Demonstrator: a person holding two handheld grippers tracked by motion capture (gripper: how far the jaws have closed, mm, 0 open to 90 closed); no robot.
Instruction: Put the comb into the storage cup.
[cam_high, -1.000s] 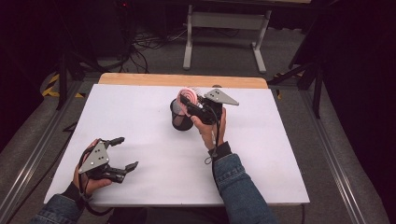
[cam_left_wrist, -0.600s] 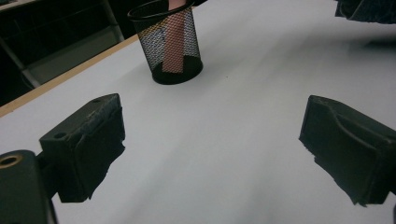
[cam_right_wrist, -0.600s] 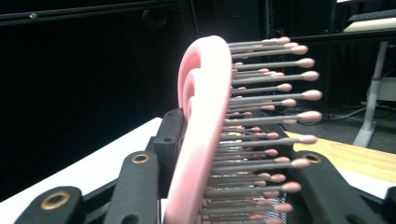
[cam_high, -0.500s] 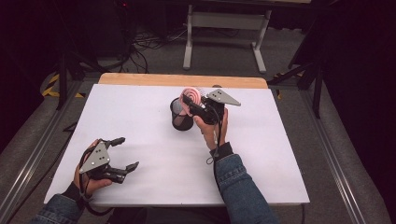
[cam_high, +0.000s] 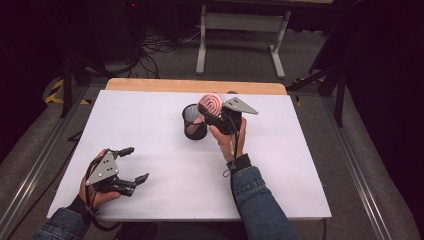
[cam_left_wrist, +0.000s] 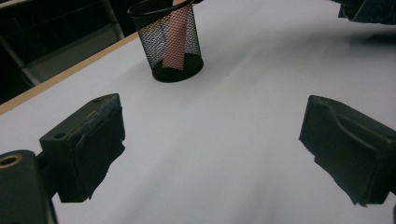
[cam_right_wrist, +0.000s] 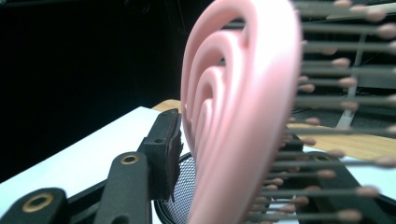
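We see a white worktop (cam_high: 165, 165) with a wooden strip along its far edge. A black mesh cup (cam_high: 194, 122) stands upright near the middle of the far edge. A pink hairbrush (cam_high: 211, 104) sticks up out of the cup. Its handle goes down inside the cup, and we can see the pink handle through the mesh in the left gripper view (cam_left_wrist: 173, 39). The round head of the brush is above the rim and leans a little toward the right side.

Our right gripper (cam_high: 216, 116) is at the cup, just right of it, up by the brush head. In the right gripper view the brush (cam_right_wrist: 243, 116) stands between the two fingers. The left finger (cam_right_wrist: 164, 149) is just beside the pink back of the brush, with a thin gap showing near its top. The other finger is behind the bristles, and we cannot tell if it touches. The fingers have just been opening a little, so they are loose around the brush and not pinching it hard.

Our left gripper (cam_high: 131, 164) rests near the front left corner of the worktop, well apart from the cup. Its fingers (cam_left_wrist: 88, 140) are spread wide with nothing between them. They point toward the cup.
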